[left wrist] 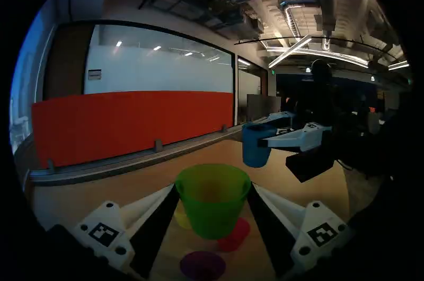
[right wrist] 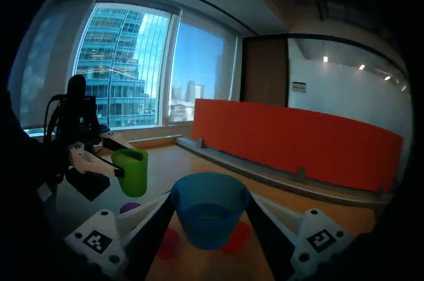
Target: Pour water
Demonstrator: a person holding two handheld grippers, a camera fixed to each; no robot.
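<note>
Where the right gripper sits nearest its own camera, its two fingers pinch the blue cup, which stands upright and appears to hold water low inside. Just below it, flat coloured discs lie on the wooden worktop. Farther off, to the left in the right gripper view, the left gripper clamps the green cup from both sides, also upright with its mouth open upward and clear of the worktop. The two cups are near each other but apart, their rims at roughly the same level. The left gripper view gives the mirror relation: the green cup lies close between its fingers and looks empty, while the blue cup lies ahead and to the right. The pour therefore turns on one direction. The blue cup would have to travel leftward, from the right gripper's standpoint, until its lip overhangs the green mouth, then tip toward that side, the receiving cup kept vertical.
</note>
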